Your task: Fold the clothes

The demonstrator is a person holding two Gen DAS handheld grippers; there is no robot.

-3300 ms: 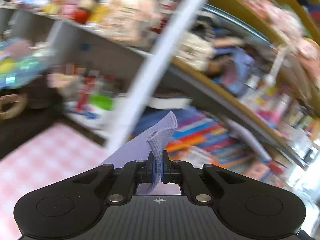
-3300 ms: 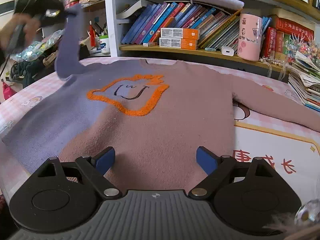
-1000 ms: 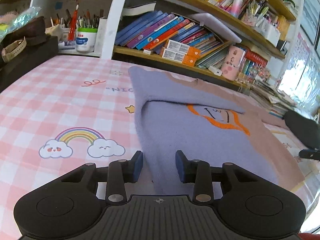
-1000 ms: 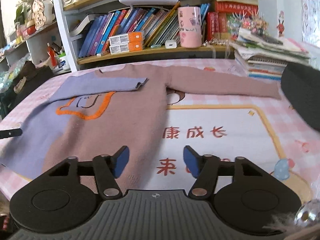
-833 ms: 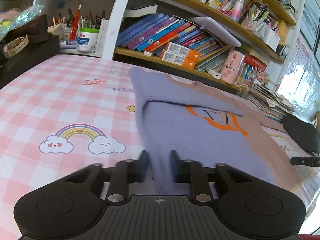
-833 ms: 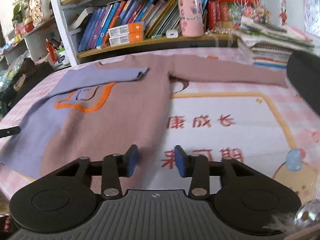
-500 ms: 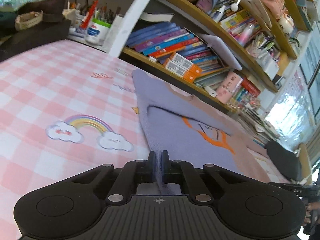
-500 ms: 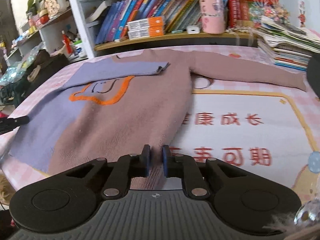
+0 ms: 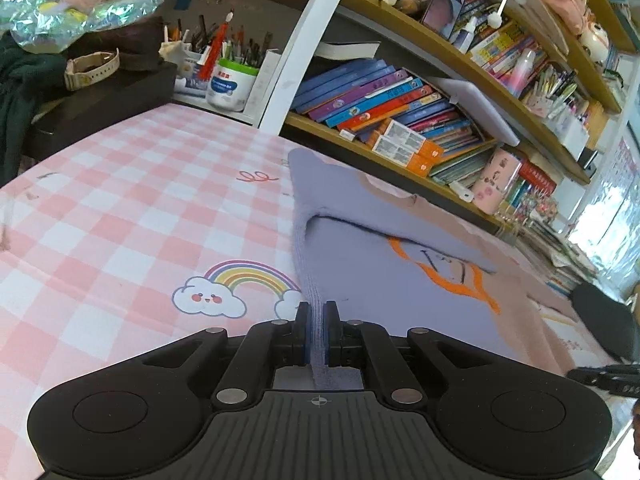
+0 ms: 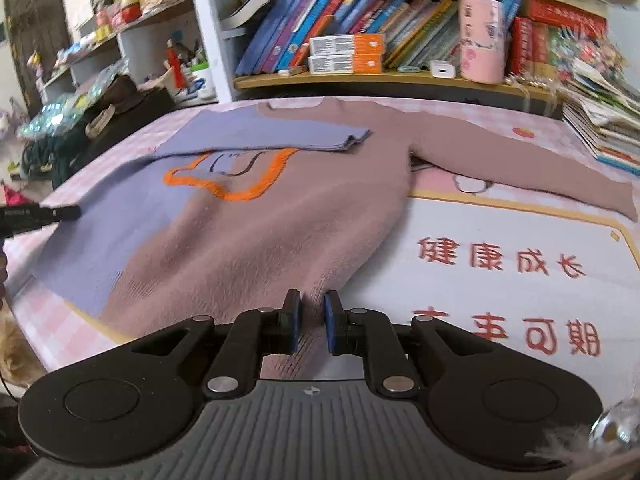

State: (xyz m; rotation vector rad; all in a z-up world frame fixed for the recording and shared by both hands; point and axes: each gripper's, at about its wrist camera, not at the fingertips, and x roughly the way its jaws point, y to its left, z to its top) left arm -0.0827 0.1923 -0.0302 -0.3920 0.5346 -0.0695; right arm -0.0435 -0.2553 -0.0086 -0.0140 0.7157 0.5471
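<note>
We have the sweater (image 10: 256, 232) spread face up on the pink checked tablecloth (image 9: 120, 208), neck toward the bookshelf (image 10: 360, 76), hem toward us. It is half lilac, half dusty brown, with an orange-outlined motif (image 10: 232, 176) on the chest. The lilac sleeve (image 10: 264, 136) is already folded across the chest; the brown sleeve (image 10: 520, 160) lies stretched out flat toward the stack of papers (image 10: 600, 120).

The left gripper (image 9: 316, 328) has its jaws pinched tight on the lilac bottom corner, and a ridge of knit runs up from between the pads. The right gripper (image 10: 312, 322) has just been closing, and its jaws now stand narrow on the brown hem, fabric bunched between them. So we hold both lower corners.

Step in hand, as we judge it: the hem is gripped, ready for lifting toward the collar. Yet the brown sleeve is not yet folded in, which may mean a different order, or a straightening tug first.

Next move calls for raising both corners together, level, carrying them toward the neckline without dragging the folded lilac sleeve loose. The knit looks soft and heavy; uneven lift would skew the fold.
</note>
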